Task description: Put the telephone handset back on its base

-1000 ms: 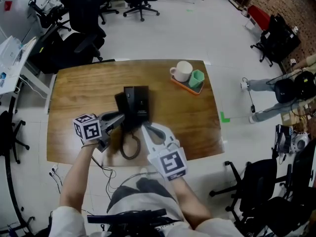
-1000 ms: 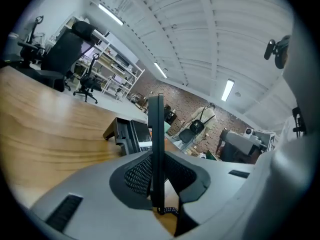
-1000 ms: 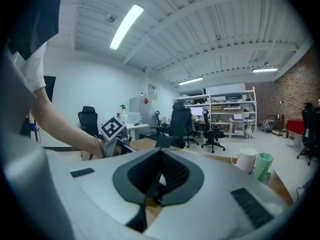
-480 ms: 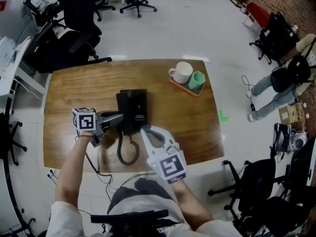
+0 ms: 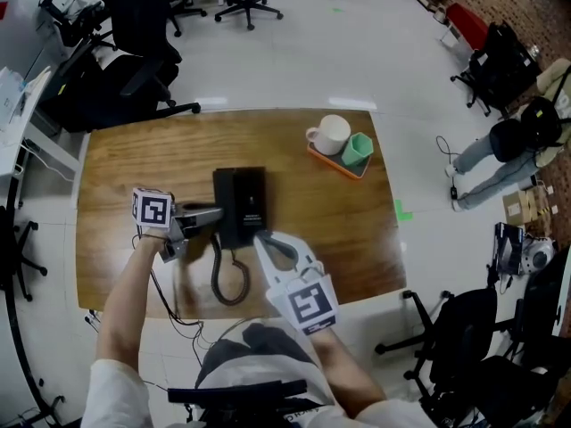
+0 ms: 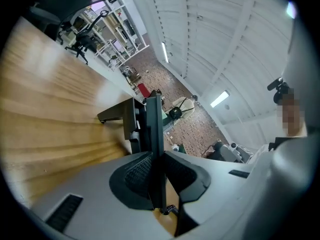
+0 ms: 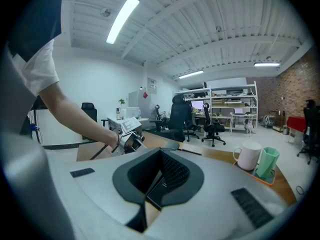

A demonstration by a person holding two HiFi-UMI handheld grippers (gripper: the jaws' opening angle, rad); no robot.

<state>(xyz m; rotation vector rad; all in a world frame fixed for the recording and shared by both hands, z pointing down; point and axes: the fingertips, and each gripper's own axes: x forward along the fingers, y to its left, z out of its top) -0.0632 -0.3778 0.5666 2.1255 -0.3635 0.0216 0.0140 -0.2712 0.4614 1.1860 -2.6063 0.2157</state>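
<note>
Wooden table, centre: black telephone base, long side towards the person

Handset: black, seen edge-on, upright between the pads of the left gripper, which are clamped on it; it sits along the left side of the base, and whether it is fully seated cannot be told

Coiled cord: loops from the phone towards the near table edge

Right gripper: just beside the base's near corner, fingers together, nothing between them

Far right corner: orange tray with white mug and green cup
</note>
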